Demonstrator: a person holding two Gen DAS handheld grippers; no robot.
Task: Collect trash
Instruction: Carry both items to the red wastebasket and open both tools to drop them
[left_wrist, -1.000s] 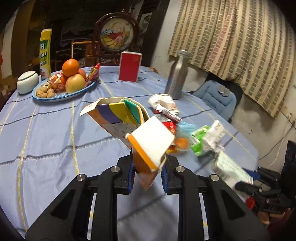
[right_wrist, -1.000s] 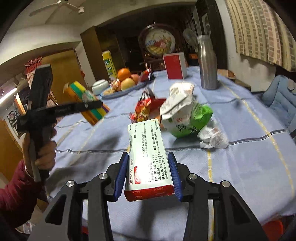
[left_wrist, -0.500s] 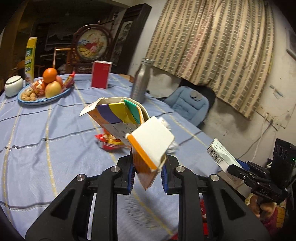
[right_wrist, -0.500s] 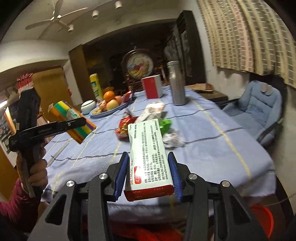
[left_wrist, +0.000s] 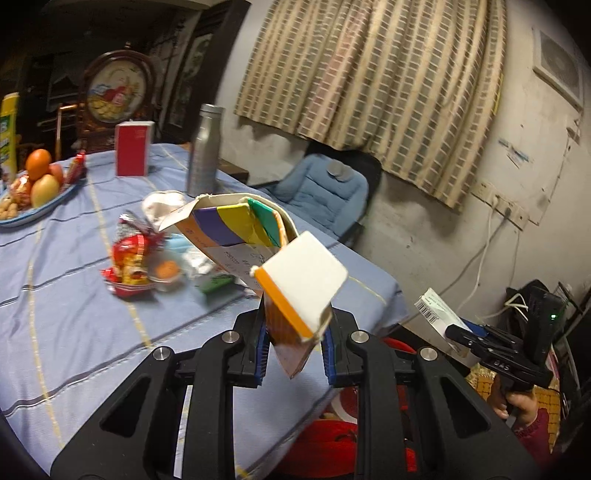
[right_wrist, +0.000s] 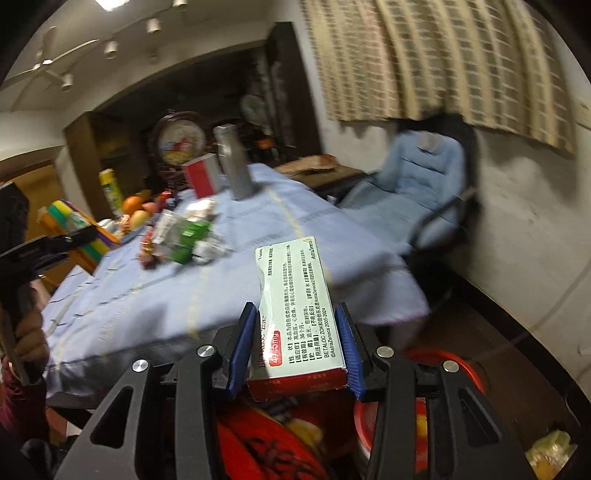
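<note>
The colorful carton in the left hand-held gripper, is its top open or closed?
Open. The colorful carton has its top flaps splayed apart, showing the pale inside, while the left hand-held gripper clamps its lower end.

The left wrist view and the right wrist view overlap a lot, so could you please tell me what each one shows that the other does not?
Only the left wrist view shows the wall socket strip and the white flap of the colourful carton.

Only the right wrist view shows the ceiling fan, the red bucket below, and the medicine box's printed face.

Both show the table, metal bottle, red box, fruit, blue chair and curtain.
</note>
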